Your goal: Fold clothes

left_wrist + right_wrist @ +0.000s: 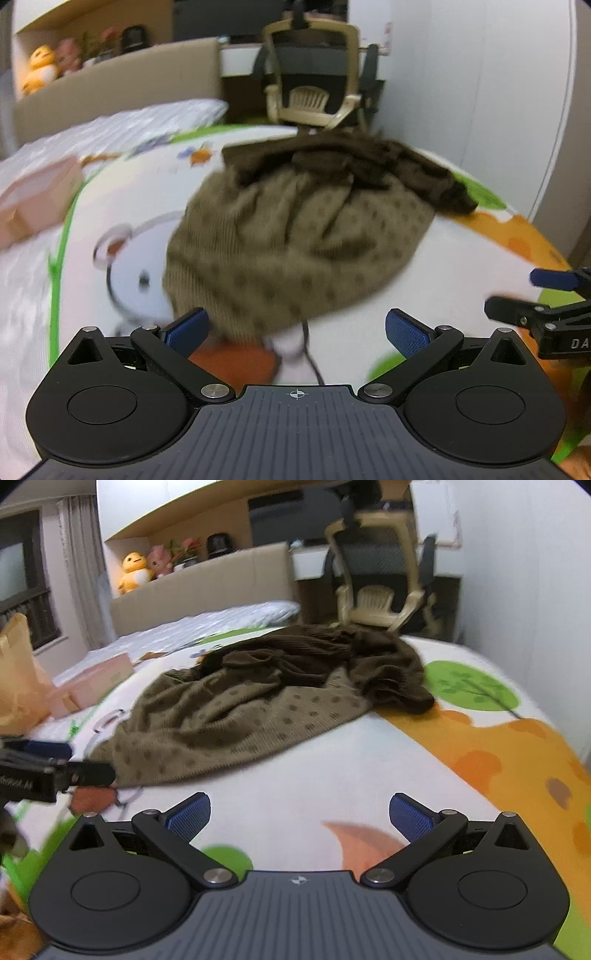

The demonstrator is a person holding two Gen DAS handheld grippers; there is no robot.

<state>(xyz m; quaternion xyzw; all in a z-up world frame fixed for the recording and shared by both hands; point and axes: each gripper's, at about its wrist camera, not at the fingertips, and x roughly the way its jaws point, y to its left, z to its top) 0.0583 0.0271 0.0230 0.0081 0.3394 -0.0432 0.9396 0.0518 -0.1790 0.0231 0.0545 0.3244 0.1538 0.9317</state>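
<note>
A cartoon-print bedsheet (332, 775) is carrying a crumpled olive dotted garment (288, 243), its dark brown part (332, 657) bunching farthest away, blurred. The left gripper (295, 328), fingers apart, is probably nearing its hem; the right gripper (299, 812) is hovering spread over bare sheet.

A crumpled olive, dotted knit garment (229, 720) lies on the bed, its dark-brown part (332, 661) bunched on top.

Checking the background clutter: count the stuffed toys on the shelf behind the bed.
2. A yellow plush sits at the left end of the shelf, and a pink plush is right beside it, next to the flowers. More may be hidden beyond the view.
</note>
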